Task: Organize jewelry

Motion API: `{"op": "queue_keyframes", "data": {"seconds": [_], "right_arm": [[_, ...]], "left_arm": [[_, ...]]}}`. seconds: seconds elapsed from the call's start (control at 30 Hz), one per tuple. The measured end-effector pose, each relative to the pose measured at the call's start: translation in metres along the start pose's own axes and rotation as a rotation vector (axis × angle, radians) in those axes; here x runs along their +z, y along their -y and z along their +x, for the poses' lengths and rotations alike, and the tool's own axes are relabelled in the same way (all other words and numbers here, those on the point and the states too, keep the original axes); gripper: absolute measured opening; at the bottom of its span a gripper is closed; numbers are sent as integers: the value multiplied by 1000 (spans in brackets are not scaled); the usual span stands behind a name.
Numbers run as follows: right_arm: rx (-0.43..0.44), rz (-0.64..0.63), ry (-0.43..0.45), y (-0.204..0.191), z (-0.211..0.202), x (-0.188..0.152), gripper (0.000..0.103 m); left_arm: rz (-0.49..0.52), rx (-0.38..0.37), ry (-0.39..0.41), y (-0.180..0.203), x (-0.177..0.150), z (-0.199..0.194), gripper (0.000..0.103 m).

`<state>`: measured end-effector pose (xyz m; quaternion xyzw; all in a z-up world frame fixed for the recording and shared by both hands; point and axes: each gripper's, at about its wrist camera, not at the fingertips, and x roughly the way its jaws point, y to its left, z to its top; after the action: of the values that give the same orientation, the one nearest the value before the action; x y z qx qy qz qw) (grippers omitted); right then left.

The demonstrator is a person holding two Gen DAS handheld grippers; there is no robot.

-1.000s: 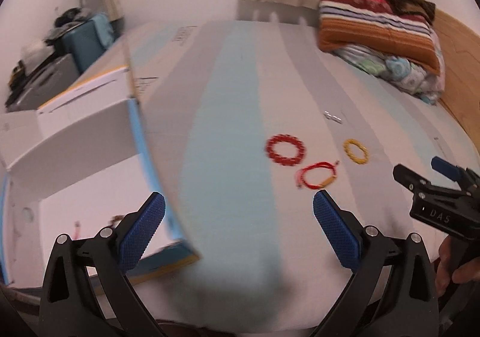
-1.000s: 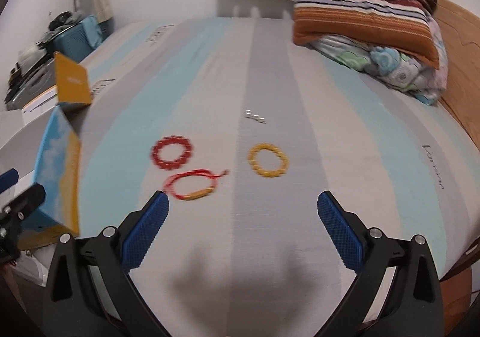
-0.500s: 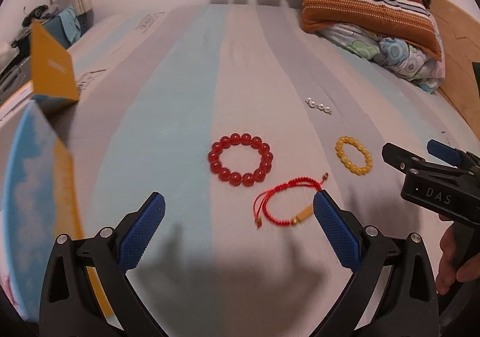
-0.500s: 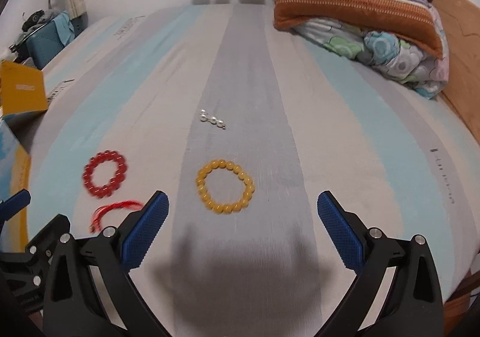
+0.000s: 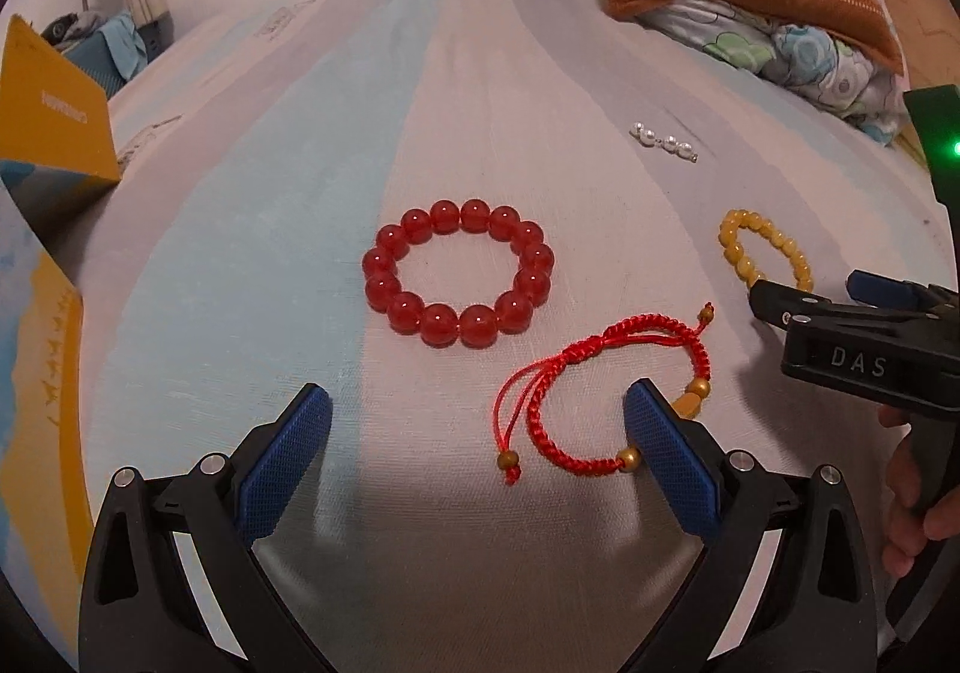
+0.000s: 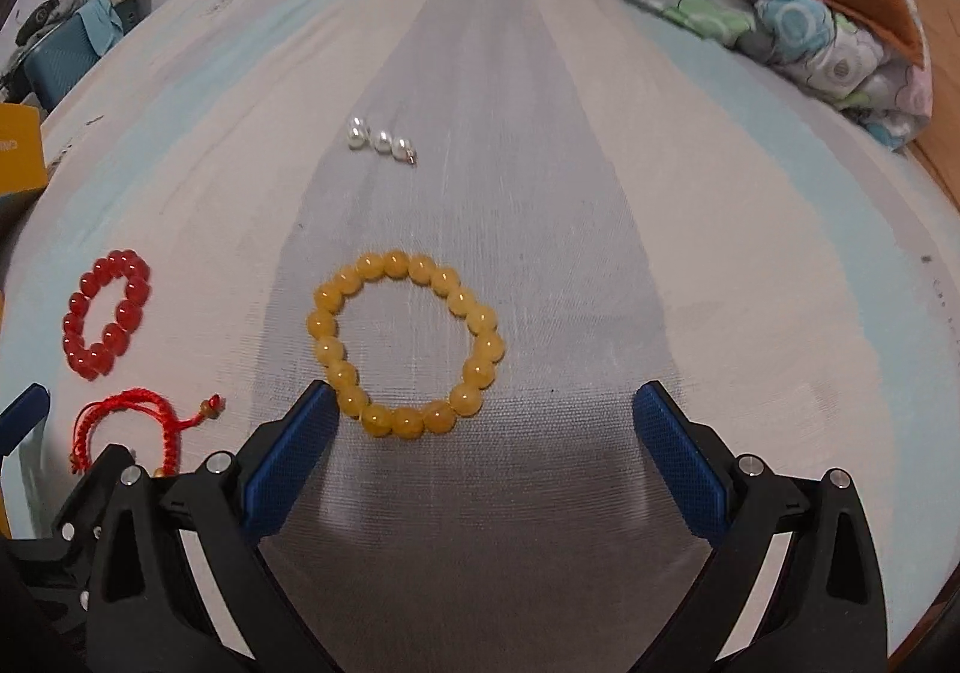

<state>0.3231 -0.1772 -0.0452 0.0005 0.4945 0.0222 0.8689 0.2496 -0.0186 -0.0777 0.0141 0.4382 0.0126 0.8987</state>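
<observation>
Left gripper (image 5: pixel 477 424): we hold its fingers spread wide and empty, low over the bed (image 5: pixel 300 181).
Right gripper (image 6: pixel 486 433): fingers wide too, nothing between them.
Red bead bracelet (image 5: pixel 457 273): flat on the bed, ahead of our left gripper.
Red cord bracelet (image 5: pixel 600 391): just beside our left gripper's right finger (its gold beads partly hidden).
Yellow bead bracelet (image 6: pixel 405 343): its near edge at our right gripper's left fingertip.
Pearl piece (image 6: pixel 379 140): farther up the bed, well apart.
</observation>
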Motion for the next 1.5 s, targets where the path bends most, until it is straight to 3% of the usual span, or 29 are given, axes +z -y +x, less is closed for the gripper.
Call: {"op": "queue_keyframes", "data": {"seconds": [0.1, 0.2, 0.37, 0.47, 0.53, 0.57, 0.67, 0.8, 1.4, 1.43, 1.5], "right_arm": [[6, 13, -4, 0, 1, -1, 90], [20, 3, 3, -1, 0, -1, 76], [45, -1, 8, -3, -4, 0, 41], [62, 3, 3, -2, -5, 1, 27], [71, 9, 0, -1, -6, 1, 21], [77, 17, -2, 0, -7, 1, 20], [99, 46, -3, 4, -9, 2, 18], [124, 79, 7, 9, -13, 4, 18], [120, 80, 106, 7, -53, 14, 18], [120, 79, 111, 7, -55, 15, 3], [119, 69, 116, 5, -59, 15, 0]], "left_arm": [[7, 10, -5, 2, 0, 3, 96], [10, 15, -8, 4, 0, 3, 88], [53, 9, -13, 14, 1, 0, 60], [88, 11, -12, 22, 0, -2, 44], [99, 10, -16, 25, 0, -3, 33], [91, 8, -20, 25, 0, -3, 21], [54, -14, -34, 19, 4, -5, 6], [6, -43, -50, 9, 7, -6, 4], [15, -31, -39, 10, 15, -24, 4], [16, -29, -38, 10, 15, -25, 4], [17, -28, -36, 10, 15, -28, 4]]}}
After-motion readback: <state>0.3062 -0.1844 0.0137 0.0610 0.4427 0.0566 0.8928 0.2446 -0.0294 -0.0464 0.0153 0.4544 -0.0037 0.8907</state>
